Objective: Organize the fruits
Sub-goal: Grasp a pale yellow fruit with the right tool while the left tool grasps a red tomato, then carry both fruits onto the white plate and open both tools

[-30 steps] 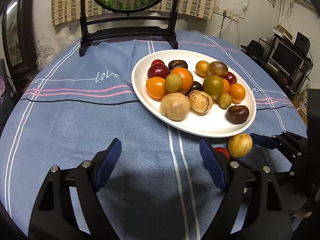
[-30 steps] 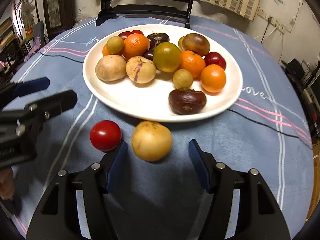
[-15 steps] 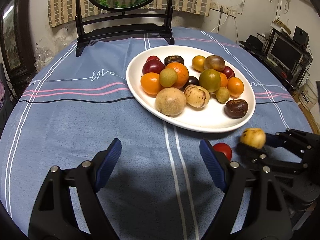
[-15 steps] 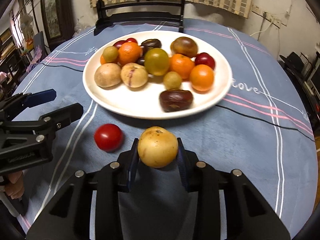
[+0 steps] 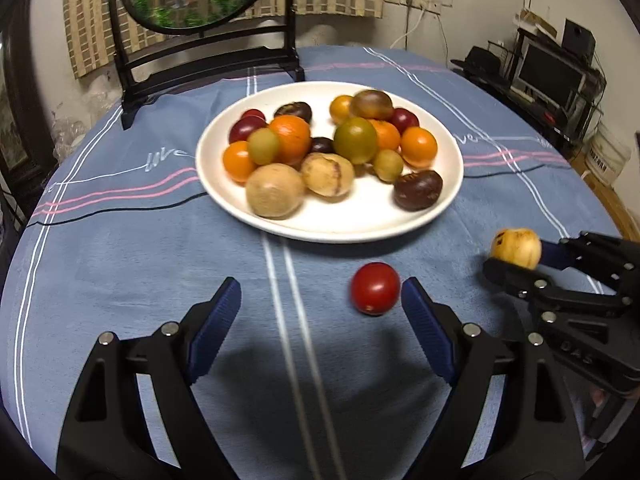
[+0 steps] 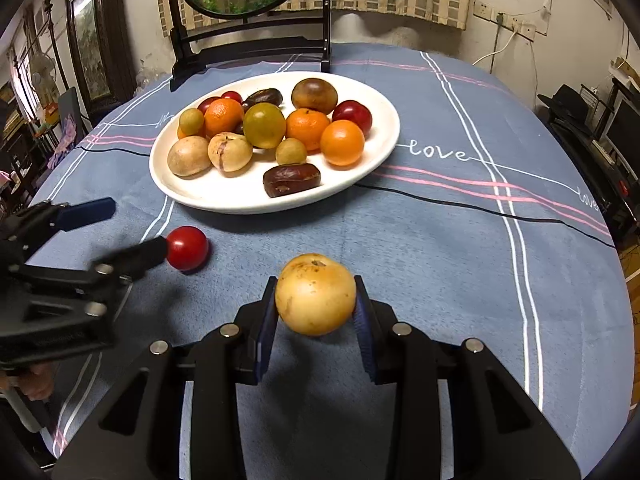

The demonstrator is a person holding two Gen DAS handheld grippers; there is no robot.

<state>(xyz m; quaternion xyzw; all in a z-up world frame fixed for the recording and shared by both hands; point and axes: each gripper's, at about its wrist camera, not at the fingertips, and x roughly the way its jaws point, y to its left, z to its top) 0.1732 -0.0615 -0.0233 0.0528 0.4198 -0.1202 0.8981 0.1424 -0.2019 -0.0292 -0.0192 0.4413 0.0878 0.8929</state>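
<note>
A white plate [image 5: 360,228] [image 6: 240,200] holds several mixed fruits at the table's middle. My right gripper [image 6: 316,308] is shut on a tan round fruit [image 6: 316,294] and holds it above the blue cloth; both show at the right of the left wrist view, the fruit [image 5: 516,248] between the fingers [image 5: 504,274]. A red tomato [image 5: 375,288] [image 6: 187,248] lies on the cloth near the plate's front. My left gripper [image 5: 320,304] is open, with the tomato just inside its right finger [image 5: 424,332].
A black-framed round screen stand [image 5: 200,60] stands at the table's far edge. The blue striped tablecloth [image 6: 460,260] covers the round table. Shelves and a monitor [image 5: 552,76] stand off the table's right side.
My right gripper closed on the tan fruit and lifted it off the cloth. My left gripper moved right, bringing the tomato between its fingers.
</note>
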